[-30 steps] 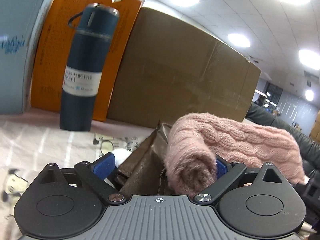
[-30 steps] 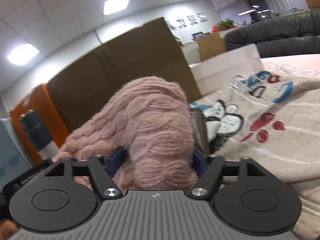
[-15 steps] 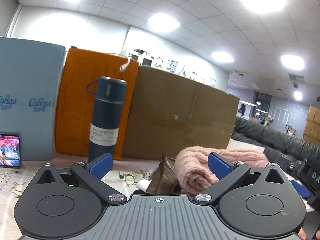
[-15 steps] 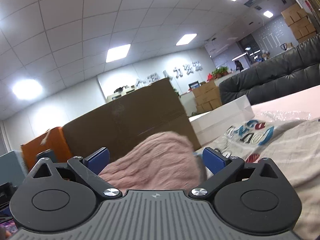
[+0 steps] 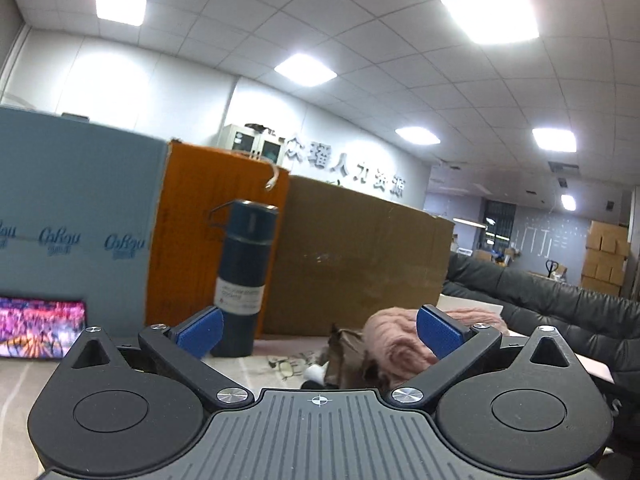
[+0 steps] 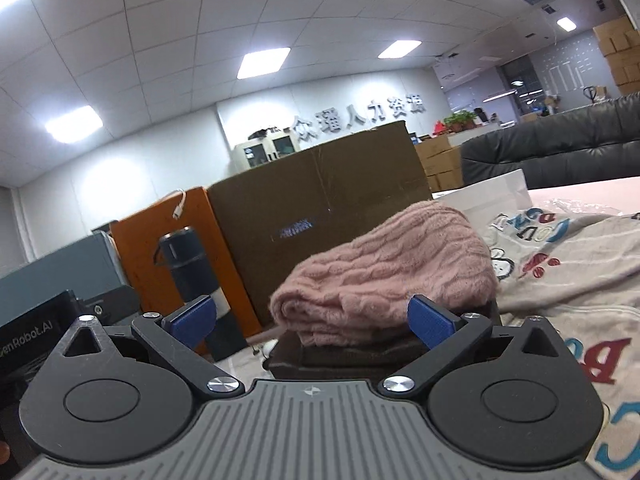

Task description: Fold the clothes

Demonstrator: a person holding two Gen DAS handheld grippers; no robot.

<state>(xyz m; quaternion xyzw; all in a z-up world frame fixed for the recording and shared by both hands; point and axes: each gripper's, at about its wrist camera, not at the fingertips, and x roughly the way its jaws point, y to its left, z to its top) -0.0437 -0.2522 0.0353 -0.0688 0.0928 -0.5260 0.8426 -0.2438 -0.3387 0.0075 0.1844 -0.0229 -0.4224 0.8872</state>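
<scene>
Left gripper (image 5: 319,334): jaws spread wide, empty, raised clear of the table. Right gripper (image 6: 312,322): jaws spread wide, empty. Pink sweater (image 6: 384,276): folded, resting on a dark garment (image 6: 384,354), just beyond the right gripper, right of centre in the left view. Flask (image 5: 242,280): upright, far left, before the boxes (image 5: 360,256). Printed cloth (image 6: 568,264): spread on the right.
</scene>
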